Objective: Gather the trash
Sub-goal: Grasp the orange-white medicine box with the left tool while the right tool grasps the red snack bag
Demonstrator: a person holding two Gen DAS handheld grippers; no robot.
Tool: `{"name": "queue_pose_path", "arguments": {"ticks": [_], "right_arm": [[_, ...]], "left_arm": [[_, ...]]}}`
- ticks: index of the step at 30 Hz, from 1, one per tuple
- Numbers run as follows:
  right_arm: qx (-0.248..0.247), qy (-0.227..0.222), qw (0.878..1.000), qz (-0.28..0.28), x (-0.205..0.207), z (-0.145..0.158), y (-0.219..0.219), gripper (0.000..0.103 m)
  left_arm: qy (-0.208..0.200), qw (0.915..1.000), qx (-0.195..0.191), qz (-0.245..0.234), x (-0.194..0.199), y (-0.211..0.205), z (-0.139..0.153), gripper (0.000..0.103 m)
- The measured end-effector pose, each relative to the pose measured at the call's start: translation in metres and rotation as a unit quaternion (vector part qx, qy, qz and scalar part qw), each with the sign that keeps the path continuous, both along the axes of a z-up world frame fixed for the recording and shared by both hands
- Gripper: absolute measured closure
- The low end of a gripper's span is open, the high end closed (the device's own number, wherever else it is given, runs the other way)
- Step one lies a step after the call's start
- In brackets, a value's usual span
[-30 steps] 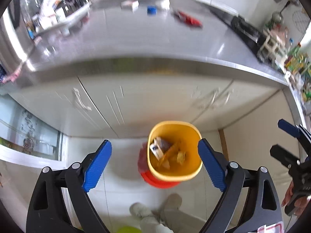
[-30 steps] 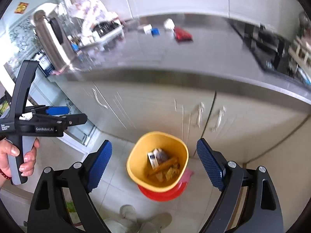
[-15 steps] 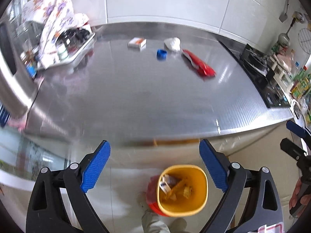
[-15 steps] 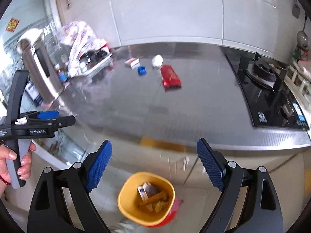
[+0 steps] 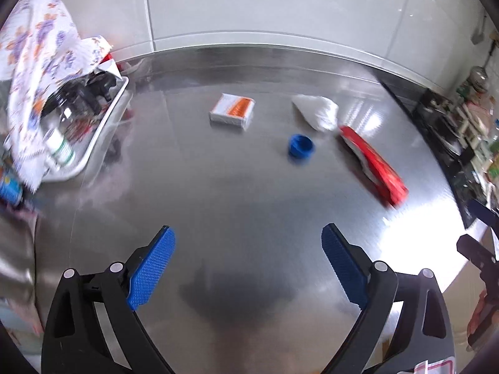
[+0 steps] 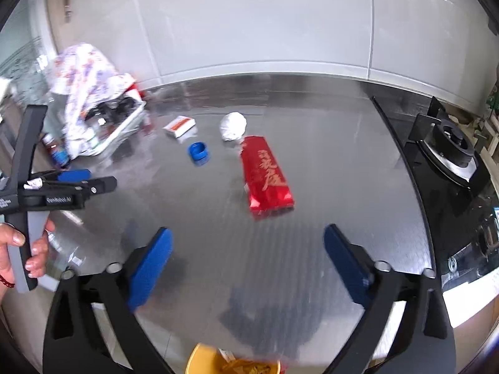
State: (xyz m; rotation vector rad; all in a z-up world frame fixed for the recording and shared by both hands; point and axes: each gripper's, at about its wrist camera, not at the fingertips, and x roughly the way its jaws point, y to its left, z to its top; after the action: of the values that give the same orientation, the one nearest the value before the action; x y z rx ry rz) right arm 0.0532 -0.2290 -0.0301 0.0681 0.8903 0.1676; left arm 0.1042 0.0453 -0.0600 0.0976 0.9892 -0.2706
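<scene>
Both tongs, left [image 5: 246, 268] and right [image 6: 248, 268], gape wide, holding nothing. I should go low and pinch the red pack [image 6: 266, 177] by its edges.

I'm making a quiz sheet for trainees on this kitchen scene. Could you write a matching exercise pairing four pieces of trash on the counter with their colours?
Things:
1. bottle cap
2. snack packet
3. crumpled tissue
4. small box

Colours:
A. white with an orange patch
B. blue
C. plain white
D. red with gold lettering

Pairs: 1-B, 2-D, 3-C, 4-A
</scene>
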Motion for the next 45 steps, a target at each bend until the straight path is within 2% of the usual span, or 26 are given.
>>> {"name": "queue_pose_path", "arguments": {"ticks": [4, 11, 14, 21, 28, 31, 32, 33, 34, 35, 36, 45], "right_arm": [[0.007, 0.024, 1.0, -0.011, 0.034, -0.017, -0.003, 0.004], [-0.007, 0.045, 0.999, 0.01, 0.084, -0.043, 0.005, 0.004], [-0.01, 0.049, 0.999, 0.02, 0.097, -0.049, 0.008, 0.004], [-0.014, 0.055, 0.998, 0.033, 0.12, -0.059, 0.011, 0.004], [-0.026, 0.068, 0.996, 0.043, 0.128, -0.073, 0.014, 0.004], [-0.031, 0.064, 0.996, 0.054, 0.126, -0.075, 0.017, 0.011], [-0.035, 0.06, 0.996, 0.059, 0.125, -0.074, 0.02, 0.017], [-0.037, 0.058, 0.996, 0.062, 0.125, -0.074, 0.021, 0.022], [-0.035, 0.057, 0.995, 0.067, 0.125, -0.072, 0.023, 0.033], [-0.034, 0.057, 0.995, 0.07, 0.126, -0.071, 0.023, 0.047], [-0.034, 0.057, 0.995, 0.071, 0.126, -0.071, 0.023, 0.054], [-0.008, 0.056, 0.997, 0.051, 0.124, -0.069, 0.014, 0.057]], "left_arm": [[0.007, 0.9999, 0.011, -0.003, 0.041, -0.003, -0.008, 0.009], [0.023, 0.9996, 0.016, 0.006, 0.106, -0.01, -0.028, 0.008], [0.028, 0.9994, 0.023, 0.003, 0.124, -0.018, -0.034, 0.009], [0.037, 0.9987, 0.029, -0.021, 0.149, -0.034, -0.047, 0.019], [0.029, 0.9987, 0.034, -0.027, 0.167, -0.042, -0.052, 0.018], [0.02, 0.9986, 0.04, -0.028, 0.169, -0.042, -0.052, 0.025], [0.015, 0.9987, 0.039, -0.028, 0.169, -0.041, -0.051, 0.028], [0.012, 0.9988, 0.038, -0.028, 0.169, -0.041, -0.05, 0.039], [0.011, 0.9989, 0.037, -0.028, 0.169, -0.04, -0.049, 0.048], [0.009, 0.9989, 0.038, -0.028, 0.17, -0.038, -0.048, 0.049], [0.01, 0.9989, 0.035, -0.029, 0.172, -0.037, -0.047, 0.049], [0.007, 0.9989, 0.026, -0.038, 0.164, -0.033, -0.046, 0.05]]}}
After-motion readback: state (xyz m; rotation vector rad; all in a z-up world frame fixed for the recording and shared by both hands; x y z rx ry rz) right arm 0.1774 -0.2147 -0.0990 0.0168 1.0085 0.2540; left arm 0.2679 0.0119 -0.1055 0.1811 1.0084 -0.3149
